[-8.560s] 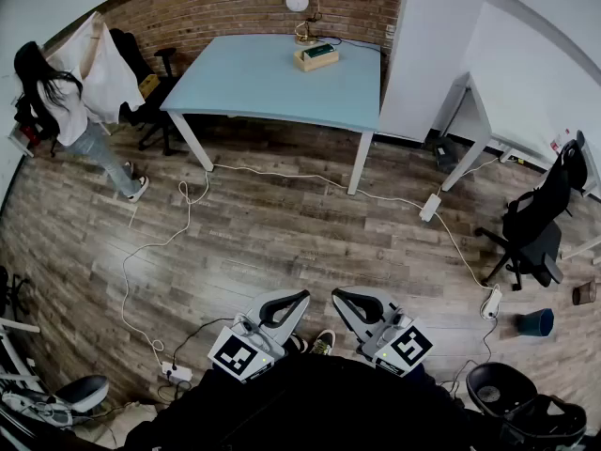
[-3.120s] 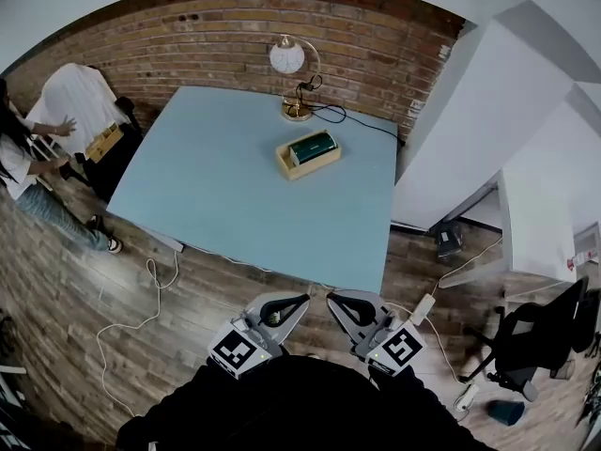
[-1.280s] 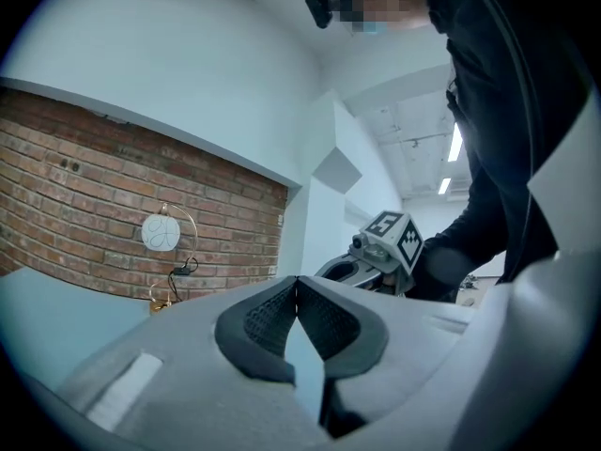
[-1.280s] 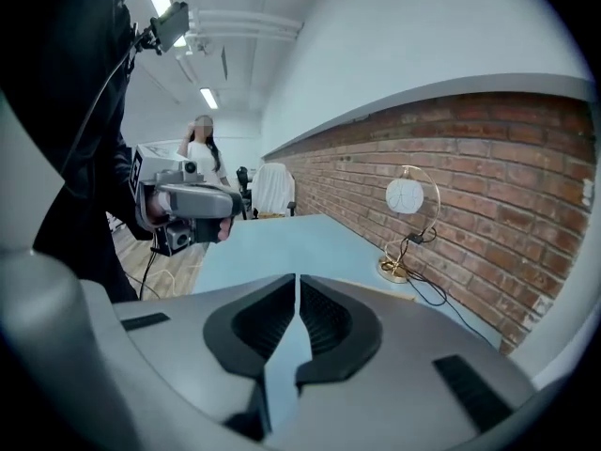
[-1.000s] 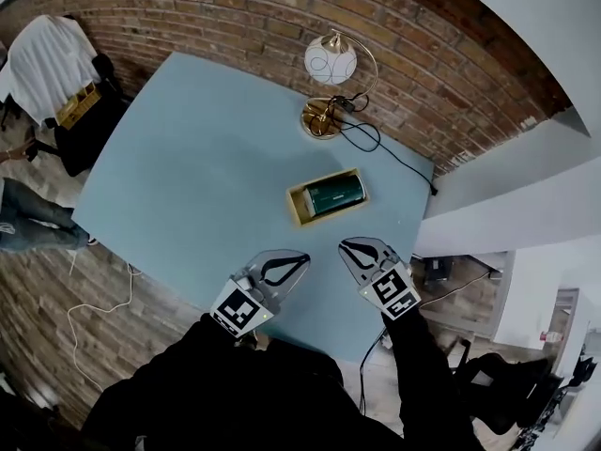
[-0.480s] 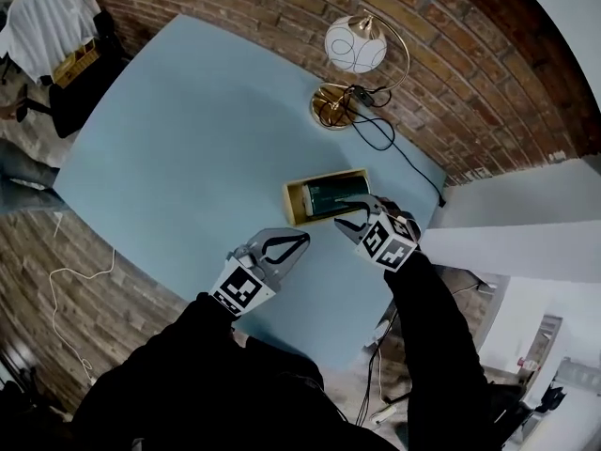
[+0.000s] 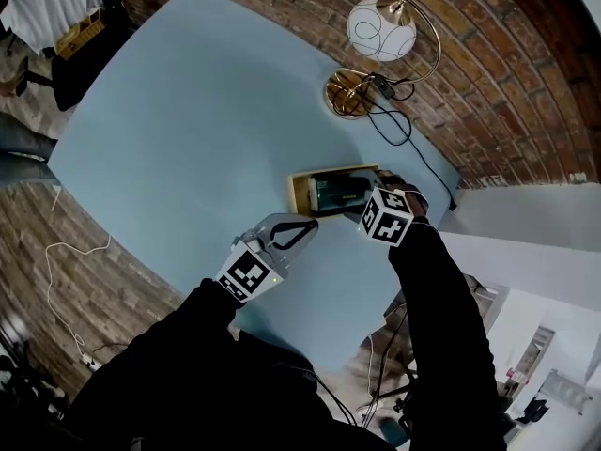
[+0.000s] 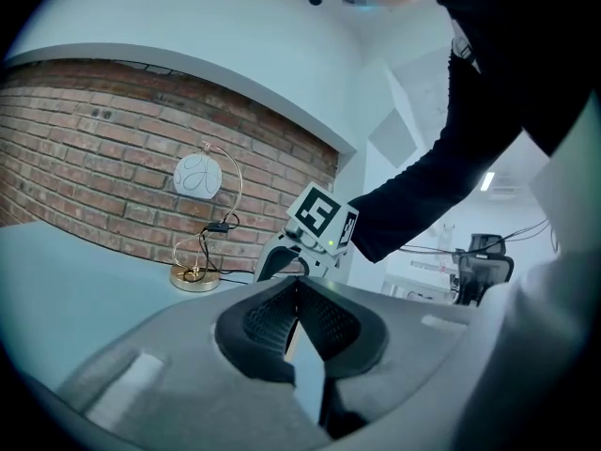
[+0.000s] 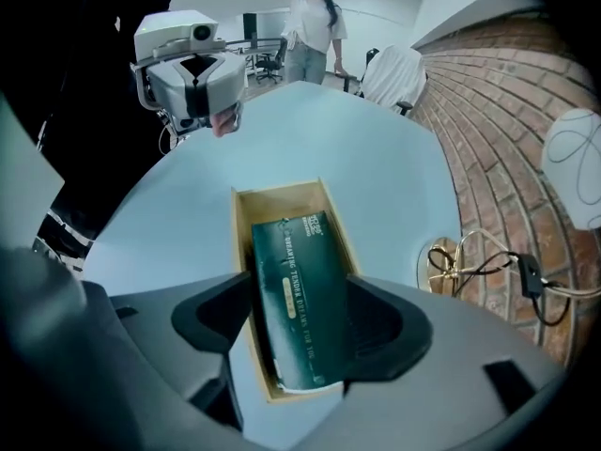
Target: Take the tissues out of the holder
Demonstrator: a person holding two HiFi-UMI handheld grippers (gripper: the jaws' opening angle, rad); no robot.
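Note:
A shallow wooden holder lies on the light blue table, with a dark green tissue pack inside it. My right gripper points steeply down over the holder's right end. In the right gripper view the right gripper has just been opening, and the pack lies between its fingers in the holder with a gap on the left side. My left gripper hovers just in front of the holder, shut and empty. The left gripper faces the right gripper.
A lamp with a gold base and white globe shade stands behind the holder against the brick wall, its black cord trailing right. The table's right edge is close to the holder. A person stands beyond the table's far end.
Both grippers came forward and down over the table. The right one swung over the holder, tipped downward, and its jaws opened around the pack. The left one edged nearer the holder.

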